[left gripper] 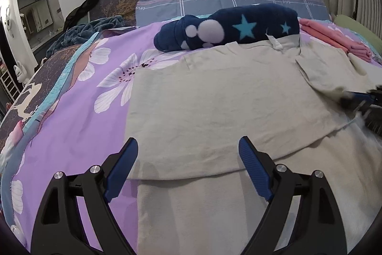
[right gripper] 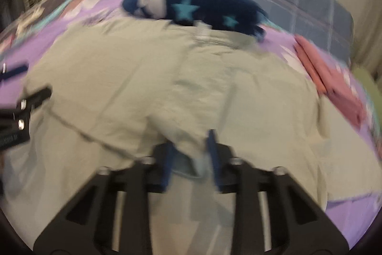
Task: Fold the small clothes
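A: Left wrist view. What do you have in front of you?

B: Your left gripper (left gripper: pixel 188 152) hangs over the near part of the beige garment (left gripper: pixel 214 99), its blue pads (left gripper: pixel 253 171) spread wide with nothing between them. The garment lies flat on the purple floral bedspread (left gripper: pixel 83 116), its left side folded in to a straight edge, its white label (left gripper: pixel 274 41) at the far hem. Just behind the label lies a rolled navy blanket with stars (left gripper: pixel 226 28); folded pink cloth (left gripper: pixel 334 40) rests to the far right. At the right edge your right gripper (left gripper: pixel 358 99) shows as a blur at the garment's side flap; from this view you cannot tell how its jaws stand.

A: Right wrist view. Where is the garment, and what does the gripper do?

B: The frame is motion-blurred. Your right gripper (right gripper: pixel 191 149) is closed on a raised fold of the beige garment (right gripper: pixel 119 78); the cloth bunches between the blue pads (right gripper: pixel 212 154). The garment fills the middle of the bed, the navy blanket (right gripper: pixel 203 8) beyond it and the pink cloth (right gripper: pixel 334 87) to the right. Your left gripper (right gripper: pixel 23 106) enters at the left edge, over the garment's left border.
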The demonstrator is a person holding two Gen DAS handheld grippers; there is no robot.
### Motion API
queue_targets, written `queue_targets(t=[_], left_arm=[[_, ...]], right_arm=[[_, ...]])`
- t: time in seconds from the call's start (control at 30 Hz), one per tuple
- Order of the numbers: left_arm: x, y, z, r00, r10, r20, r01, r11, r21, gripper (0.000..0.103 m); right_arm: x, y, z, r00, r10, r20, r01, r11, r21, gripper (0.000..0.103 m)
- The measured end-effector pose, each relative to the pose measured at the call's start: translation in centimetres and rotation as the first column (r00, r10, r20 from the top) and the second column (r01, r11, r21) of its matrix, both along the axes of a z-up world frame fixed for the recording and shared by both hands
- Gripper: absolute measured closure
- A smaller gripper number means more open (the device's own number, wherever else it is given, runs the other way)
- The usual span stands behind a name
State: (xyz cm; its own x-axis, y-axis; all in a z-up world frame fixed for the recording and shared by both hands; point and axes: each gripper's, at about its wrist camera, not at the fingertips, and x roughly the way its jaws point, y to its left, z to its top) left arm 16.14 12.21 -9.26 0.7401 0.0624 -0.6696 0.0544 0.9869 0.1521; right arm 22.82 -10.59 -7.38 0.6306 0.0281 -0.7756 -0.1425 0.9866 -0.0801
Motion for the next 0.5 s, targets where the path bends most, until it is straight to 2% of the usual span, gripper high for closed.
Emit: queue_targets(t=[0.07,0.13,0.23,0.3,0.37,0.4,0.5], left_arm=[[0.1,0.5,0.0,1.000,0.018,-0.002,-0.018,1.000,-0.015,0.017],[0.2,0.7,0.0,1.000,0.029,-0.006,-0.029,0.999,-0.024,0.017],[0.2,0.8,0.0,0.999,0.031,-0.007,-0.032,0.999,-0.029,0.017],[0.1,0.7,0.0,0.999,0.032,-0.003,-0.032,0.999,-0.024,0.017],[0.0,0.7,0.1,0.999,0.035,0.005,-0.035,0.999,-0.018,0.017],[0.0,0.7,0.1,0.999,0.036,0.008,-0.036,0.999,-0.017,0.017],[0.0,0.8,0.2,0.999,0.041,0.009,-0.041,0.999,-0.022,0.017]], right_arm=[[-0.7,-3.7,0.9,0.996,-0.086,-0.016,0.087,0.987,0.134,0.096],[-1.7,-8.4,0.9,0.979,-0.192,-0.065,0.203,0.943,0.263,0.094],[-2.5,-12.9,0.1,0.952,-0.269,-0.148,0.306,0.879,0.366,0.091],[-2.5,-14.1,-0.1,0.955,-0.247,-0.167,0.295,0.856,0.425,0.089],[-1.7,-13.8,-0.2,0.970,-0.172,-0.171,0.233,0.853,0.466,0.072],[-1.2,-13.3,-0.2,0.977,-0.147,-0.157,0.205,0.858,0.471,0.059],[0.5,-12.3,-0.5,0.984,-0.125,-0.127,0.169,0.878,0.448,0.057]])
